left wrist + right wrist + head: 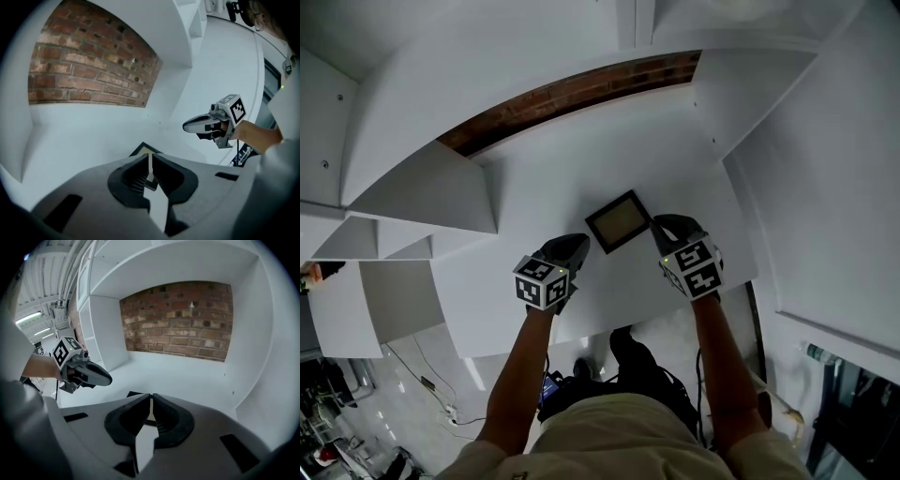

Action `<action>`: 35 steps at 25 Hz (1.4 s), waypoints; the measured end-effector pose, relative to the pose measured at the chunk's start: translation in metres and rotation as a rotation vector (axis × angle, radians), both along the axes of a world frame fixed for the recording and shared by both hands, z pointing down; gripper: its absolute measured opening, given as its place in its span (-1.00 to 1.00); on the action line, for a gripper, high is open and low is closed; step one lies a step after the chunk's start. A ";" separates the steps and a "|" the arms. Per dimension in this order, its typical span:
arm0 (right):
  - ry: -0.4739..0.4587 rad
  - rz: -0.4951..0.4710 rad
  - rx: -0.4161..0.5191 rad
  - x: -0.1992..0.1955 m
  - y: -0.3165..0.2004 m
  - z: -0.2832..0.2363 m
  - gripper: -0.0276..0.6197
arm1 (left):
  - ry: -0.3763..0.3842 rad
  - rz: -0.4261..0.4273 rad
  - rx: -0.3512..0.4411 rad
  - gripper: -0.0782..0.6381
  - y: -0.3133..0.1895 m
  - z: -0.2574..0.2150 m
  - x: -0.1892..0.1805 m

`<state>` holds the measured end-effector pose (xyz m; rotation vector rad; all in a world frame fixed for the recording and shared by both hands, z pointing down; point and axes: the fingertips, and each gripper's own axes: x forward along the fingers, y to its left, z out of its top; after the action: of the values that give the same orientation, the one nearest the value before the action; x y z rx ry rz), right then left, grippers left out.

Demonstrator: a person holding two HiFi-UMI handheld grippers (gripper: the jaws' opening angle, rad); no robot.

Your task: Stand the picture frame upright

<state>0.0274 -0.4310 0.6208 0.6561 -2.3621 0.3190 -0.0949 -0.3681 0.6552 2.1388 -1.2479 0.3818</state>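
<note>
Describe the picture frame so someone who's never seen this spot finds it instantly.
Find the white shelf backed by a brick wall. Between the left gripper and the right gripper lies the picture frame: a dark-rimmed rectangle with a lighter centre, the only loose item there.

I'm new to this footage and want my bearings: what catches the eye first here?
The dark picture frame lies flat on the white shelf, in the middle of the head view. The left gripper and right gripper sit close on either side of it, jaws shut and empty. Behind, a red brick wall stands out against all the white.
</note>
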 end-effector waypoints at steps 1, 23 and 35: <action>0.013 -0.002 -0.019 -0.002 -0.006 0.013 -0.90 | 0.000 -0.016 -0.021 -0.76 -0.005 0.013 -0.001; 0.132 0.032 -0.289 -0.024 -0.046 0.155 -0.66 | 0.022 -0.141 -0.250 -0.58 -0.029 0.115 -0.010; 0.030 0.141 -0.423 -0.018 -0.025 0.154 -0.70 | 0.161 -0.208 -0.178 -0.58 -0.036 0.099 -0.018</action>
<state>0.0097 -0.4555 0.7751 0.6144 -2.1270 0.8373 -0.1131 -0.4040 0.7537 1.8316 -1.2789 0.2182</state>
